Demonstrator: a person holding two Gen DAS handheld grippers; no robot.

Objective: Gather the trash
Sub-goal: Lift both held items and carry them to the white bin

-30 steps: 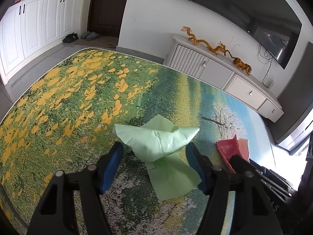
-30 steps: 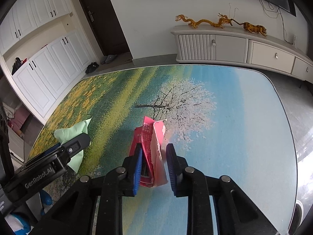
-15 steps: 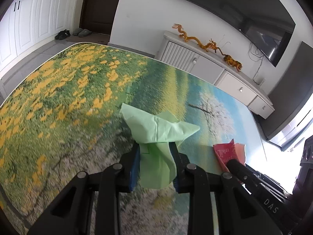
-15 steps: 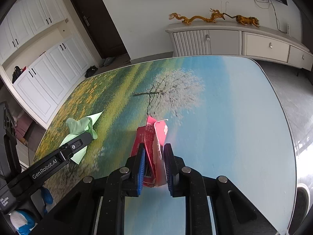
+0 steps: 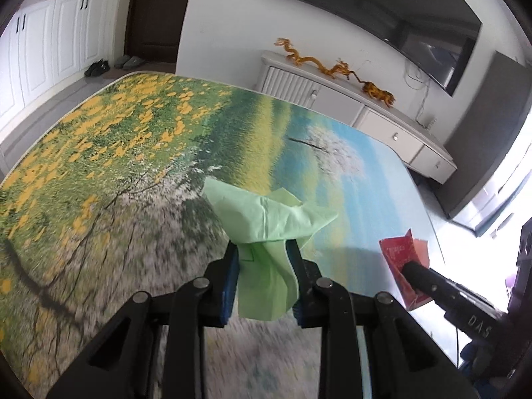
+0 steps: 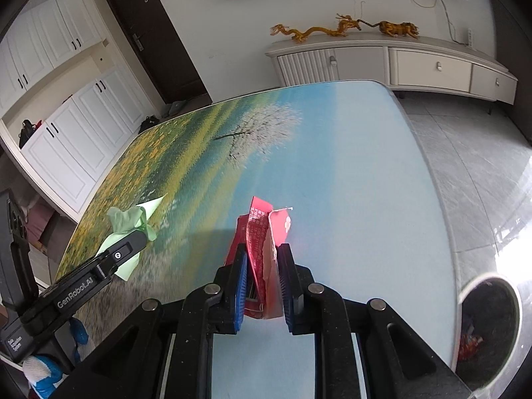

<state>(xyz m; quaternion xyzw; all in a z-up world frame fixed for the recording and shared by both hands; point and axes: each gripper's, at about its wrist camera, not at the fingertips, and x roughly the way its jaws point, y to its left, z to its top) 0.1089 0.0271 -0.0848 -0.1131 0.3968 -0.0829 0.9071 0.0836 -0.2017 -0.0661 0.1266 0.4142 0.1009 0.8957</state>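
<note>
A crumpled pale green paper napkin (image 5: 266,232) hangs in my left gripper (image 5: 262,249), whose blue pads are shut on it above the table. The same green napkin (image 6: 128,229) shows at the left of the right wrist view, beside the left gripper's black body. My right gripper (image 6: 262,252) is shut on a torn red paper packet (image 6: 262,232) with white print, lifted a little off the table. That red packet (image 5: 404,256) also appears at the right of the left wrist view.
The table (image 5: 116,153) carries a printed landscape of yellow flowers, grass and blue sky. A round bin (image 6: 488,319) with some trash inside stands on the floor at the lower right. A white sideboard (image 6: 382,63) with golden dragon figures lines the far wall.
The left gripper's pads closed on the green napkin and lifted it. Both grippers moved across the table toward the right side with their loads; the bin has come into the right wrist view.
</note>
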